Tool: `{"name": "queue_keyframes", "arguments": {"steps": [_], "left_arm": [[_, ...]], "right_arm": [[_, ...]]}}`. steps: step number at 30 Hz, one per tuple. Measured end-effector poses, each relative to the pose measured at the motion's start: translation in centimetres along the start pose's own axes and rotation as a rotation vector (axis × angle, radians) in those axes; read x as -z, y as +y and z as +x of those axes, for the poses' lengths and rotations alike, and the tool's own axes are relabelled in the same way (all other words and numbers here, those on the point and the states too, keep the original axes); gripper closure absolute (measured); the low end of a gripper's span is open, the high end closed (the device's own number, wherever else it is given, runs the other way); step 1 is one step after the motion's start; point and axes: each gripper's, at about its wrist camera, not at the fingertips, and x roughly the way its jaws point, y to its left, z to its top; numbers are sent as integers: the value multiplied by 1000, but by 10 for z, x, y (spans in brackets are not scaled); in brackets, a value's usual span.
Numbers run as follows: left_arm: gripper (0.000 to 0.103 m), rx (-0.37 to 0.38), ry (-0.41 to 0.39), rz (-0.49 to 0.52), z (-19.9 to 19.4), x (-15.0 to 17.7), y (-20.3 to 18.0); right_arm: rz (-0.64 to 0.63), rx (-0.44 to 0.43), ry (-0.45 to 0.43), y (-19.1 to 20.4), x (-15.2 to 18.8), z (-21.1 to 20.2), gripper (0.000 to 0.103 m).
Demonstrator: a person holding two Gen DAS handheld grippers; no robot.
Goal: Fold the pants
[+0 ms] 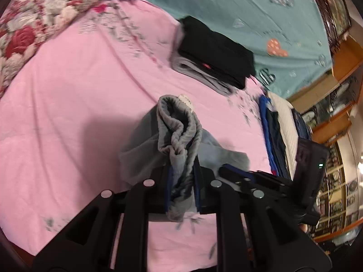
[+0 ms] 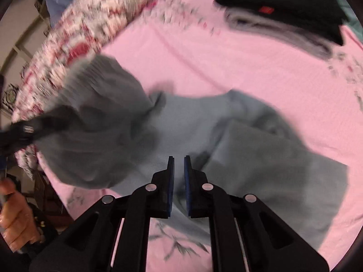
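The grey pants [image 1: 172, 131] hang bunched from my left gripper [image 1: 182, 165], which is shut on the ribbed waistband with its white label on top. The rest of the pants [image 2: 261, 158] lies spread on the pink sheet [image 2: 226, 63], one part raised at the left toward the blurred left gripper [image 2: 27, 129]. My right gripper [image 2: 179, 158] points down onto the cloth, its blue pads almost together with a thin fold of grey fabric between them. From the left wrist view, the right gripper [image 1: 226, 170] meets the pants' lower edge.
A folded stack of black and grey clothes [image 1: 215, 54] sits further back on the pink sheet [image 1: 68, 113]. A pile of blue, white and dark garments [image 1: 279, 131] lies at the right edge. A floral quilt [image 1: 34, 18] lies at the far left. A person's hand [image 2: 15, 215] shows low left.
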Motion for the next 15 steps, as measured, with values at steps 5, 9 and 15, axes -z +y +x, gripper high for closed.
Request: {"name": "queue_keyframes", "arguments": {"steps": [5,9,15], "left_arm": [[88,22,103,130,49,13,-78],[88,4,205,220,107,32,-133],[84,-31,330,299,169,59,-175]], "right_arm": [[122,-4,-143,-66,44,-86,92],[251,-7,-219,-118,95,-131,92],[404,4,-251,-174,159,-156,92]]}}
